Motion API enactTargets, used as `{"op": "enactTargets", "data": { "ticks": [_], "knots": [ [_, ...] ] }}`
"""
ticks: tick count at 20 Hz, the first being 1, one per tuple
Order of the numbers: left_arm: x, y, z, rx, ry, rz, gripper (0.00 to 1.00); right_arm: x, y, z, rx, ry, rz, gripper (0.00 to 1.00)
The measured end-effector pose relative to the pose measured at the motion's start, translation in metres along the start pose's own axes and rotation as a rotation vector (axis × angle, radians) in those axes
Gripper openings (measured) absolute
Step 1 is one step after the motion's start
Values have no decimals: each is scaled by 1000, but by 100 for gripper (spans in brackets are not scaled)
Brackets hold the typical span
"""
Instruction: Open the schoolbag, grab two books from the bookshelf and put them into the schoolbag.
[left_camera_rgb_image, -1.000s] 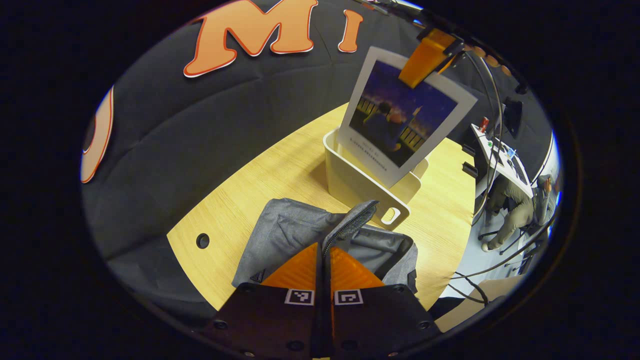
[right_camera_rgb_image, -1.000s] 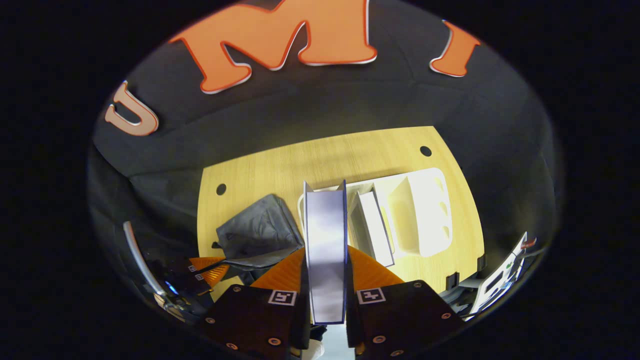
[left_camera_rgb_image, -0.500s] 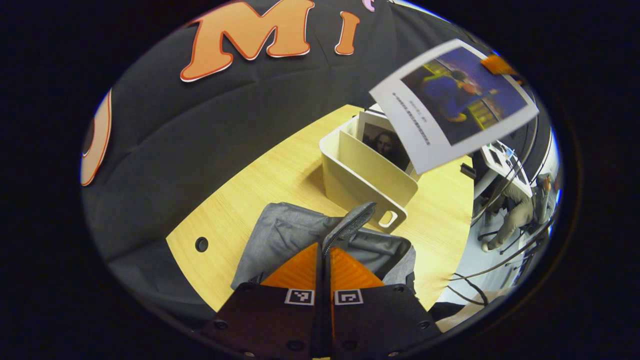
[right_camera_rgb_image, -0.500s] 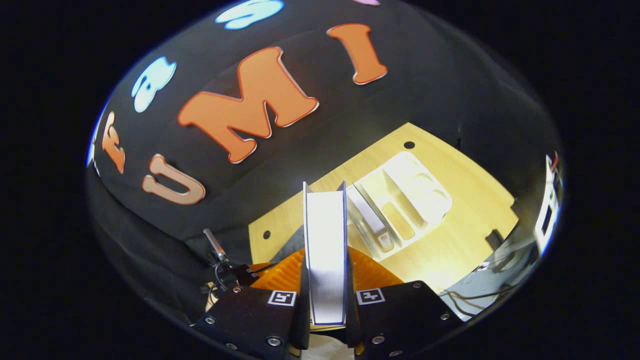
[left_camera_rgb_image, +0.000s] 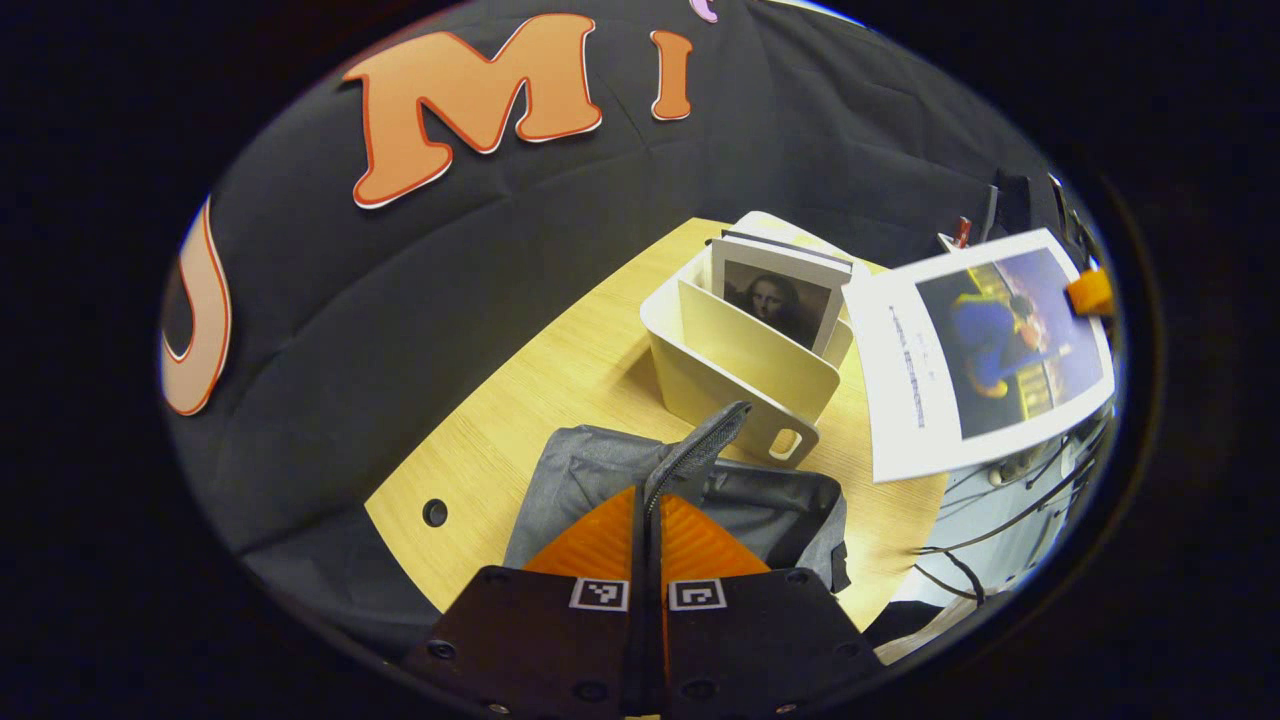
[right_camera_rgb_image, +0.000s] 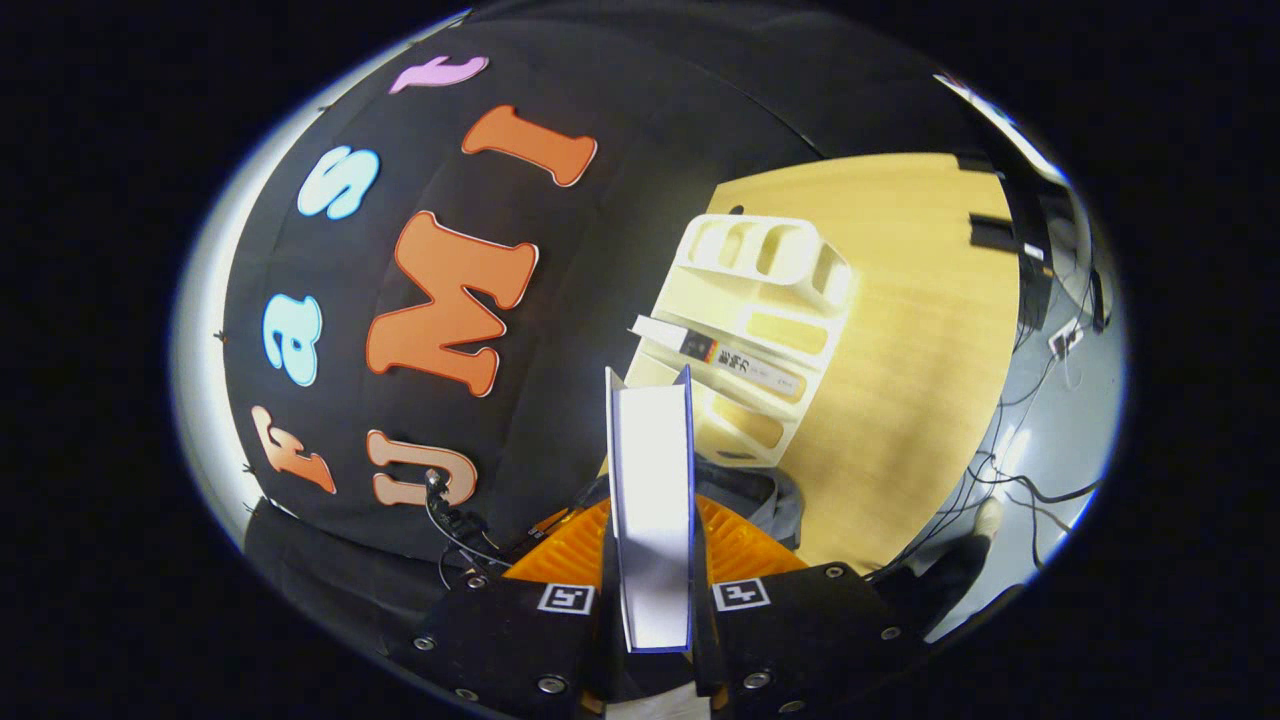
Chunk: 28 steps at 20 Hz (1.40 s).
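The grey schoolbag (left_camera_rgb_image: 590, 470) lies on the wooden table, its mouth open. My left gripper (left_camera_rgb_image: 648, 492) is shut on the bag's zippered flap (left_camera_rgb_image: 705, 445) and holds it up. Behind the bag stands the cream bookshelf (left_camera_rgb_image: 730, 365), with one portrait-cover book (left_camera_rgb_image: 778, 305) upright in it. My right gripper (right_camera_rgb_image: 652, 530) is shut on a blue-covered book (right_camera_rgb_image: 652, 470), seen edge-on between its fingers. In the left gripper view that book (left_camera_rgb_image: 990, 350) hangs tilted in the air to the right of the shelf. From above, the shelf (right_camera_rgb_image: 790, 265) holds the remaining book (right_camera_rgb_image: 735, 358), and the bag (right_camera_rgb_image: 765, 495) lies just beyond my fingers.
The table (left_camera_rgb_image: 560, 360) has a cable hole (left_camera_rgb_image: 434, 513) near its left edge and ends just right of the bag. Cables (right_camera_rgb_image: 1010, 470) trail over the floor beyond the table's edge. The black booth wall runs close behind the shelf.
The right gripper has lifted the blue-covered book out of the shelf, swung it rightwards and down, and turned it on its side. The left gripper still holds the flap up.
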<state>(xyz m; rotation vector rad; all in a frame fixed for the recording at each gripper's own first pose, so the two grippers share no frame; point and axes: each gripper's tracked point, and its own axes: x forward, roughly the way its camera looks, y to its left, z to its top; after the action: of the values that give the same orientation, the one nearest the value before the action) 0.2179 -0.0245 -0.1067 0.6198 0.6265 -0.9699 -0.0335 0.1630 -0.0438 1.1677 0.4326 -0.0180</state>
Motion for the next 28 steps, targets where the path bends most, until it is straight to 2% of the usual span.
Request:
{"op": "enactTargets", "data": {
  "ticks": [6,10,14,22,28],
  "knots": [
    [-8,1,7,58,0,38,1,40,-52,-56,173,58,20,29],
    [-12,-4,9,87,2,53,1,77,-66,-77,214,113,12,29],
    [-17,-11,9,115,4,61,1,112,-64,-95,235,167,26,29],
    [-23,-20,17,134,0,71,1,200,-64,-128,263,269,-3,29],
    [-29,-27,14,150,-7,78,1,255,-56,-137,254,243,-19,29]
  ]
}}
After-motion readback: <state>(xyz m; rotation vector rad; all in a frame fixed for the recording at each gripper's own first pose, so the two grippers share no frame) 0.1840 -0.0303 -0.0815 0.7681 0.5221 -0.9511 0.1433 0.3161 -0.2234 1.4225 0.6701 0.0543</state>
